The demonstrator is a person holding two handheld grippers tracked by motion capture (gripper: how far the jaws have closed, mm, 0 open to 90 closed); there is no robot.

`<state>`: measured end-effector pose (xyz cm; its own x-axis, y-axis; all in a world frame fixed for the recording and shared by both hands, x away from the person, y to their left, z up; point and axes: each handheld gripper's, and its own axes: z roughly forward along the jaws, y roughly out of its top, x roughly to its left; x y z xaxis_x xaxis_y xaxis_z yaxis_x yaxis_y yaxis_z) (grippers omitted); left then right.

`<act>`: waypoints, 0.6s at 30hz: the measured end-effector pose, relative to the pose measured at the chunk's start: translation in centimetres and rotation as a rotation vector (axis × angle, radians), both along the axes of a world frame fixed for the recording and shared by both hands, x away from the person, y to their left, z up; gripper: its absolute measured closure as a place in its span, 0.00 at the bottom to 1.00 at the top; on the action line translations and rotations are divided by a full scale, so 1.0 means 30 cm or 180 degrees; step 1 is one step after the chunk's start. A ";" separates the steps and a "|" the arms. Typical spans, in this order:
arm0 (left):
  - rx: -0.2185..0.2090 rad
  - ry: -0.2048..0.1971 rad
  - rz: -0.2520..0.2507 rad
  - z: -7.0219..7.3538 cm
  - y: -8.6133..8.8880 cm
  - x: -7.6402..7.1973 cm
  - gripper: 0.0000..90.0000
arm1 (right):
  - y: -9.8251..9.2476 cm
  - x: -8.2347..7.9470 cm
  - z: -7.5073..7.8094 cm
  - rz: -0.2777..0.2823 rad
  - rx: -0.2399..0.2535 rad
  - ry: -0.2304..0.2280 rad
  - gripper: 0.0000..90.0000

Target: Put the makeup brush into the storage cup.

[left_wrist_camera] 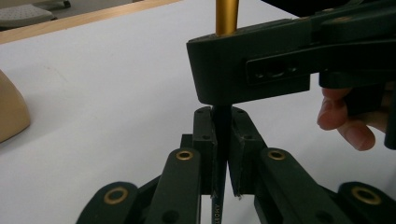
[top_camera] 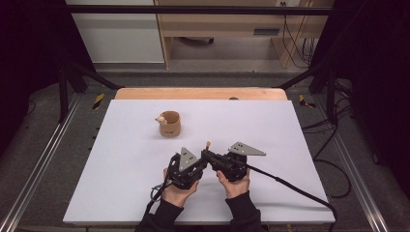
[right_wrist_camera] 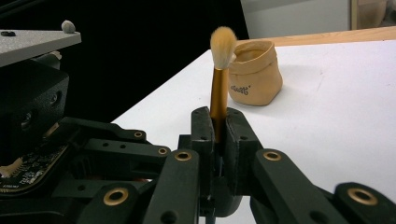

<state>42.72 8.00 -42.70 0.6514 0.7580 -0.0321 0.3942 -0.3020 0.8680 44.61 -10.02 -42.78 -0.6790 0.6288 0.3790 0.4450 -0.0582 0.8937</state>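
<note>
The right gripper (right_wrist_camera: 217, 135) is clamped on a slim makeup brush with a gold metal ferrule, pale soft bristles and a dark handle (right_wrist_camera: 218, 91). Its jaws close on the ferrule, and the bristle tip stands clear above them. The left gripper (left_wrist_camera: 222, 156) is also closed on the brush, lower down on the dark handle, directly beneath the right gripper's jaws. In the left gripper view the two sets of jaws sit just apart along the shaft.

In the high view both grippers meet near the front centre of the white table surface (top_camera: 290, 145), left gripper (top_camera: 186, 166) beside right gripper (top_camera: 212, 155), with the brush tip (top_camera: 208, 143) rising between them. The brush's long axis is near upright, bristles up.

The small tan soft-sided pouch with an open rolled rim (top_camera: 169, 123) stands farther out on the table, ahead of the grippers and slightly to the person's left. It is well apart from both. The left gripper is judged marginally nearer to it. Any transfer into the pouch would require moving the brush forward and left, and releasing one grip first.
</note>
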 end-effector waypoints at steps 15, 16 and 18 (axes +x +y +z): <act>-0.0101 0.0046 0.0206 0.014 0.069 0.018 0.92 | -0.034 -0.008 0.043 -0.0203 -0.0220 -0.0218 0.62; -0.0163 0.0055 0.0244 0.017 0.084 0.022 0.92 | -0.039 -0.009 0.049 -0.0215 -0.0234 -0.0239 0.59; -0.0202 0.0059 0.0286 0.024 0.105 0.028 0.92 | -0.053 -0.012 0.065 -0.0262 -0.0292 -0.0317 0.53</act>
<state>43.56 11.15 -41.98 0.5798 0.8094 -0.0932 0.4333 -0.2094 0.8766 44.26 -11.61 -40.82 -0.6551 0.7128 0.2506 0.3509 -0.0068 0.9364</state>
